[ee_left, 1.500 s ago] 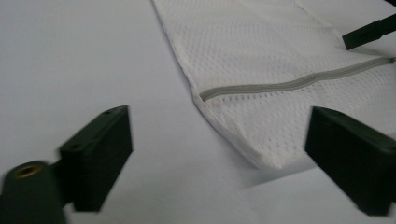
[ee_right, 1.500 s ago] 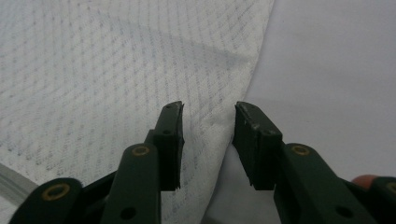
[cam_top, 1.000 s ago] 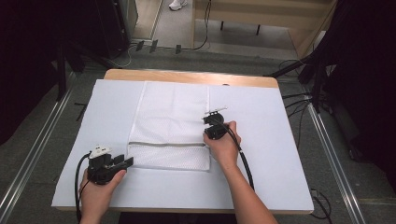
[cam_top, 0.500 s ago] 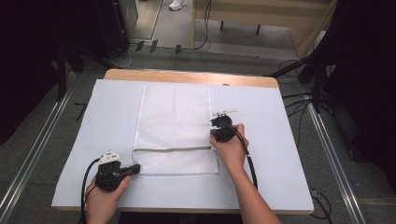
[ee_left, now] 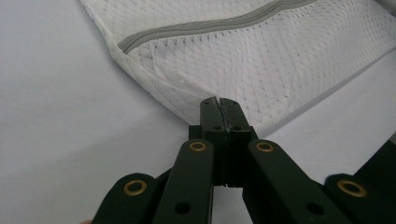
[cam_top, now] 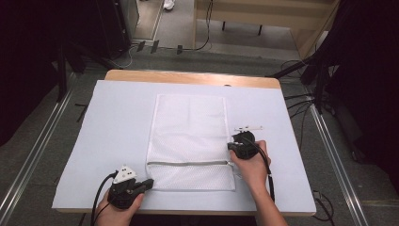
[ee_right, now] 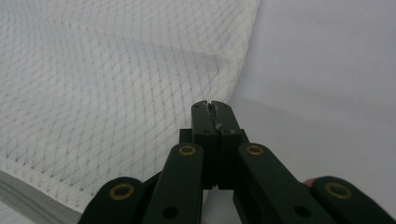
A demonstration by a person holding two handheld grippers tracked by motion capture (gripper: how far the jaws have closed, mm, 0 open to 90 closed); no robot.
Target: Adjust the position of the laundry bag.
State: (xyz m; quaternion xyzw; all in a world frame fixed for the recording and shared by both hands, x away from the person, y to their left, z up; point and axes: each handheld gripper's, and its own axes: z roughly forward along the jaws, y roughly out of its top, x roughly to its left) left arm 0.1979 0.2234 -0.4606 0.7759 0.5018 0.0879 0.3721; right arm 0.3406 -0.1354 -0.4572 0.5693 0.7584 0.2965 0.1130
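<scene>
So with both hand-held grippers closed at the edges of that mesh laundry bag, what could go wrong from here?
1. The left hand-held gripper meets the mesh laundry bag at its near left corner; whether fabric is actually caught between the shut jaws is unclear, so a pull may slip off.
2. The right hand-held gripper sits at the bag's right edge; uneven pulling could skew or bunch the bag.
3. Dragging could snag the fine mesh near the grey zipper.
</scene>
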